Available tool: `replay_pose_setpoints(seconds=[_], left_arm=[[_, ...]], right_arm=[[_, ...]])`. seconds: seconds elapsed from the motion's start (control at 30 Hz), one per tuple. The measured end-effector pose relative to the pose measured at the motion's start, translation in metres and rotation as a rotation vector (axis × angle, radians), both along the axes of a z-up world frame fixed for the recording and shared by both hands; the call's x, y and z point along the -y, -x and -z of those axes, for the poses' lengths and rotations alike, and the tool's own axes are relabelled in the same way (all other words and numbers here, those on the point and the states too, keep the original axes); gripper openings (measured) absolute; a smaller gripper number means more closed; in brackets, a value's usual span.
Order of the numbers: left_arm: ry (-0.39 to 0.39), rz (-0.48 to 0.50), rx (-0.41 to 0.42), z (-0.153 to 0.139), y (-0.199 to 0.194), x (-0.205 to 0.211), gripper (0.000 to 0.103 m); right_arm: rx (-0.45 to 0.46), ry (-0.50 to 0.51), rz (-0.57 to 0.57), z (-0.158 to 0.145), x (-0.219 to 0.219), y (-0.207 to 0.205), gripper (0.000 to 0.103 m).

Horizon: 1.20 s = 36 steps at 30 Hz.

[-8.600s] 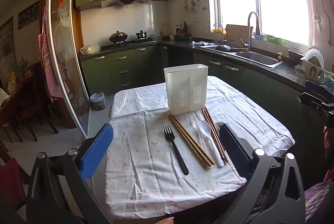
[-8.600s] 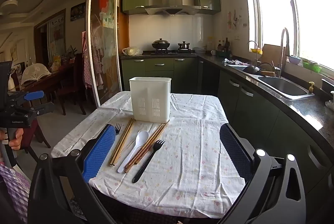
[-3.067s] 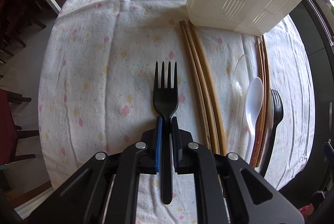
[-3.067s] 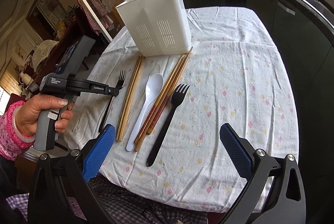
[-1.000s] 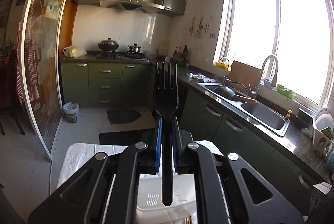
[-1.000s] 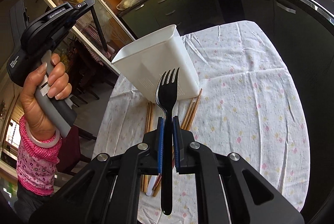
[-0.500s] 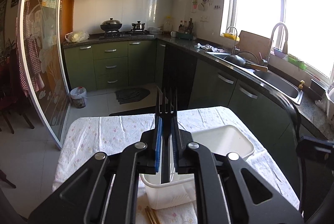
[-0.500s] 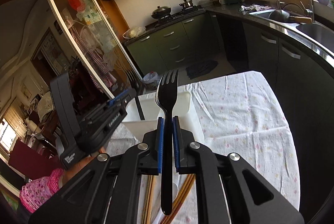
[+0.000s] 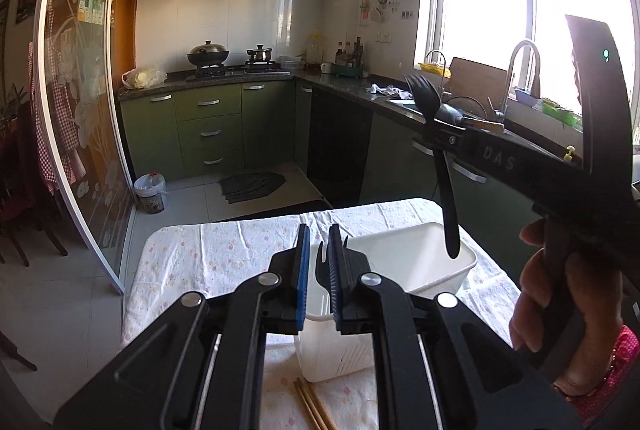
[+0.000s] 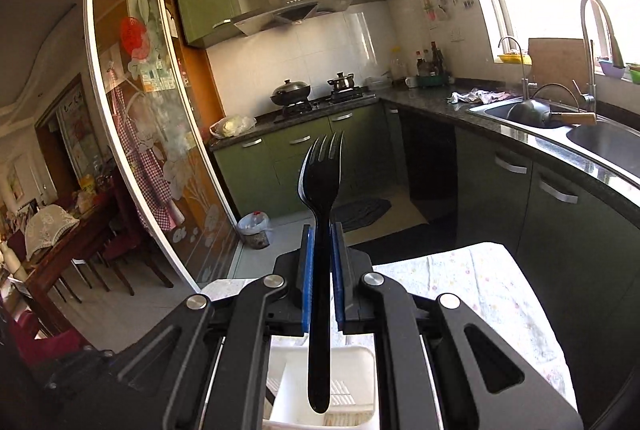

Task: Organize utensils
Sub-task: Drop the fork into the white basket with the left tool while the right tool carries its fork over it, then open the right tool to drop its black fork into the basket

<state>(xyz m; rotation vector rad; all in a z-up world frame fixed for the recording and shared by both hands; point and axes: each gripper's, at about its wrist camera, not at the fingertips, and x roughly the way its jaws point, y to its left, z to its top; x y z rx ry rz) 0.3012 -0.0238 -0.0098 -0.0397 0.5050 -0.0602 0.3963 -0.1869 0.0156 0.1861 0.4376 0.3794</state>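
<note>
Left wrist view: the left gripper [image 9: 319,266], jaws slightly parted, stands over a black plastic fork [image 9: 322,266] resting upright in the white slotted plastic utensil caddy [image 9: 416,262] on the floral-clothed table [image 9: 208,262]; wooden chopsticks [image 9: 314,406] lie in front of the caddy. Beyond, the right gripper [image 10: 320,266] clamps a second black plastic fork [image 10: 320,230], tines up, its handle tip above the caddy opening.

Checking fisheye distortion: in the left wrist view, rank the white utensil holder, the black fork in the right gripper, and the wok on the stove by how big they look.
1. White utensil holder, clearly largest.
2. Black fork clamped in the right gripper; long but thin.
3. Wok, smallest; it sits far back, so distance shrinks it.
</note>
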Motion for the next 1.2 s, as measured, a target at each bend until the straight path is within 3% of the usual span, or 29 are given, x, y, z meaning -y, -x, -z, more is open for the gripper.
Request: replay_pose_setpoints(seconds=[0.37,0.63,0.67,0.8,1.03,1.1,1.2], left_arm=[[-0.007,-0.001,-0.011,-0.002,0.003,0.007,0.009],[-0.007,0.002,-0.042,0.002,0.000,0.013,0.009],[-0.009,0.003,-0.046,0.003,0.000,0.013,0.009],[-0.015,0.008,-0.066,0.006,0.003,0.016,0.009],[-0.020,-0.004,-0.151,0.019,0.025,0.013,0.018],[-0.010,-0.002,-0.211,0.029,0.034,0.011,0.019],[0.012,0.001,-0.300,0.046,0.048,0.010,0.019]], right_arm=[[0.055,0.040,-0.038,0.047,0.010,0.042,0.009],[0.029,0.094,-0.066,0.068,0.018,0.066,0.010],[0.026,0.099,-0.070,0.070,0.019,0.068,0.012],[0.011,0.099,-0.088,0.072,0.027,0.080,0.042],[-0.057,0.065,-0.126,0.074,0.052,0.119,0.050],[-0.098,0.066,-0.151,0.079,0.058,0.132,0.061],[-0.173,0.096,-0.171,0.092,0.066,0.147,0.061]])
